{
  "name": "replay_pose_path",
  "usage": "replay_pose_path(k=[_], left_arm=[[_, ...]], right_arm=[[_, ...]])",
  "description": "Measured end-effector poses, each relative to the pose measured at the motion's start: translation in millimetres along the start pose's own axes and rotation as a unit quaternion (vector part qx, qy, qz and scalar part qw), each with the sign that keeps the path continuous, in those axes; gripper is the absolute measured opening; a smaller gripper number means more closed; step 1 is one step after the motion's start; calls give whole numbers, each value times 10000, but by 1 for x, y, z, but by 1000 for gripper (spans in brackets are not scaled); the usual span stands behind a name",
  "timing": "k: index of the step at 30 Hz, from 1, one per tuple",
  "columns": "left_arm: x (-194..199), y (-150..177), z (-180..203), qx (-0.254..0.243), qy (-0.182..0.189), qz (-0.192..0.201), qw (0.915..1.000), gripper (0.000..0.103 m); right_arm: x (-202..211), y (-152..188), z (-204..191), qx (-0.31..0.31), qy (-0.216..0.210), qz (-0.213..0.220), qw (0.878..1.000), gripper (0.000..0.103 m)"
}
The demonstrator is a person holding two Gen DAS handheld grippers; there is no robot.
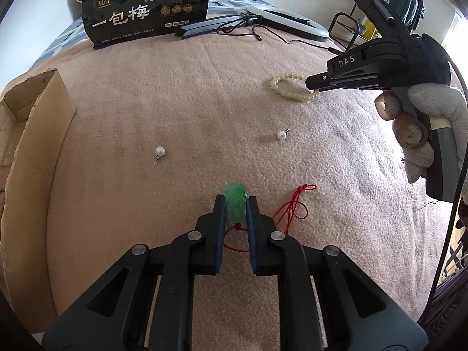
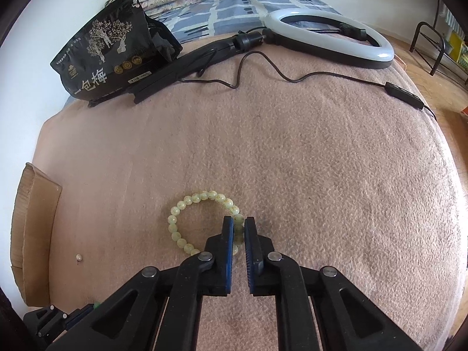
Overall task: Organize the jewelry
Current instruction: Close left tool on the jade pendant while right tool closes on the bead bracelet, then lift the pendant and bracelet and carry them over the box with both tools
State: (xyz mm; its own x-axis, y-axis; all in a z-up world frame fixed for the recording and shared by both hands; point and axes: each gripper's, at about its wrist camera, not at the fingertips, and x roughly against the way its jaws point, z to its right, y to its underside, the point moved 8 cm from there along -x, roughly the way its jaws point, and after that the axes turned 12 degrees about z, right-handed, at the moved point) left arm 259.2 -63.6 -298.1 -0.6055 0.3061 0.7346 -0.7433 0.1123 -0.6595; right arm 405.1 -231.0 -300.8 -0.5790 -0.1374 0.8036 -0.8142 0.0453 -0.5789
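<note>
On the pink blanket, my left gripper (image 1: 236,201) is shut on a green pendant (image 1: 236,197) whose red cord (image 1: 294,206) trails off to the right. Two pearl studs lie loose: one (image 1: 160,151) to the left, the other (image 1: 281,134) to the right. Farther right, my right gripper (image 1: 312,85), held by a gloved hand, pinches the pale bead bracelet (image 1: 288,87). In the right wrist view that gripper (image 2: 239,223) is shut on the right side of the bracelet (image 2: 187,201), which lies flat on the blanket.
An open cardboard box (image 1: 44,93) stands at the left edge; its flap (image 2: 35,222) shows in the right wrist view. A black snack bag (image 1: 146,5), a ring light (image 2: 330,35) with its cable (image 2: 263,67) and a folded stand lie at the back.
</note>
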Motion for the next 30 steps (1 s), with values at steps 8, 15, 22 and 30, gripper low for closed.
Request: replay_pose_path(k=[8,15,22,30], left_arm=[[13,-4,2,98,80,112,9999,12],[31,-12,7,79,149,256,9995,12],[50,-18,6,115,165,401,9990,12],[75,-27,-4,203,158,602,9979,12]], right_arm=[[24,-1,-10,121,-66,180,9997,5],[42,-2,-16,275,-30,310,9991,5],[62,1,-23,359,-60,396,9986,5],[84,4,-35,413,-169,487,9978,5]])
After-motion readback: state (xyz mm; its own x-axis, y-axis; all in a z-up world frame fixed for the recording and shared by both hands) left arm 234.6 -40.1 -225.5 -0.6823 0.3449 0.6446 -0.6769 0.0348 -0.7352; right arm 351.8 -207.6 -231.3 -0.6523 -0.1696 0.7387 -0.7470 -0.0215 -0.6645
